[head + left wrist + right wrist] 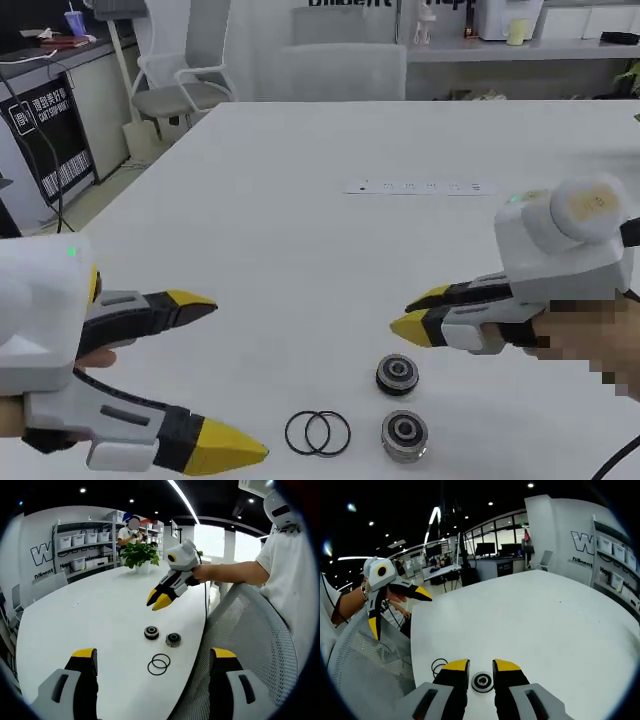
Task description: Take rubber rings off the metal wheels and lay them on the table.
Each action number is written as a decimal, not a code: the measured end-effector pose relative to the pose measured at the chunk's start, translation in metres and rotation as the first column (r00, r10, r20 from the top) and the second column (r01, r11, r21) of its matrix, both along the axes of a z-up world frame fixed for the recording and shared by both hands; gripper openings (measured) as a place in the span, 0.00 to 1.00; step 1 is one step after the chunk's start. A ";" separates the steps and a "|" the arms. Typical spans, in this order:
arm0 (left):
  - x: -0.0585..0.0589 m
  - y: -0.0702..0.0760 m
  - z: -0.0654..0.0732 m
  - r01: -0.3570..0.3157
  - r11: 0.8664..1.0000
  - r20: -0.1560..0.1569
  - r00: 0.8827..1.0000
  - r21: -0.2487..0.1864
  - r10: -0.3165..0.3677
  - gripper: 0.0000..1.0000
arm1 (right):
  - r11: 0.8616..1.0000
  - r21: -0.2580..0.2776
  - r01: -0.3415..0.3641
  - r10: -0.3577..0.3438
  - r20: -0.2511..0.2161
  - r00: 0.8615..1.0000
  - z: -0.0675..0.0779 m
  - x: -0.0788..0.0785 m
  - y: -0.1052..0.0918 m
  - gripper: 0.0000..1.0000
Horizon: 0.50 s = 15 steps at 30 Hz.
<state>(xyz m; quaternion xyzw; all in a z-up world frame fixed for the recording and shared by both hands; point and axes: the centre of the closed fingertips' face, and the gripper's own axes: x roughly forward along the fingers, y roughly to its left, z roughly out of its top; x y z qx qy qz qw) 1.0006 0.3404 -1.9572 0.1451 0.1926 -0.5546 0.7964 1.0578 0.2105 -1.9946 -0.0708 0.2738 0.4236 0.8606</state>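
**Q:** Work surface?
**A:** Large white tabletop (300, 190), takes up most of the head view. All parts rest on it.

**Q:** L unit, status?
**A:** Left gripper (240, 378): white body, black jaws, yellow tips, at lower left of the head view. Jaws spread wide, nothing between them, no load. In the left gripper view its own tips stand at bottom left and bottom right. The wheels and rings lie on the table ahead of the gap, with no contact.

**Q:** R unit?
**A:** Right gripper (410, 312): same build, at right of centre in the head view, tips pointing left. Jaws nearly together with a narrow gap only, and nothing is gripped. The tips sit above and just beside the far wheel, clear of it. In the right gripper view one wheel lines up w/ the gap, just beyond the tips.

**Q:** Other items on the table?
**A:** Flat white socket strip (420, 187), upper right of centre, well apart from the parts.

**Q:** Wheels, posn?
**A:** Two small round metal wheels w/ dark centres, bottom centre-right of the head view: far wheel (397, 374) and near wheel (405, 435). They are near each other but not touching. Cannot tell if either carries a ring.

**Q:** Rings?
**A:** Two thin black rubber rings (318, 433), flat on the table at bottom centre, overlapping each other. They are just left of the near wheel and apart from it.
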 end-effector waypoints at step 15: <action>0.036 -0.084 0.049 0.170 0.984 0.139 0.977 -0.050 -0.162 0.91 | 0.992 -0.001 0.126 -0.126 -0.044 0.991 -0.022 0.003 -0.037 0.16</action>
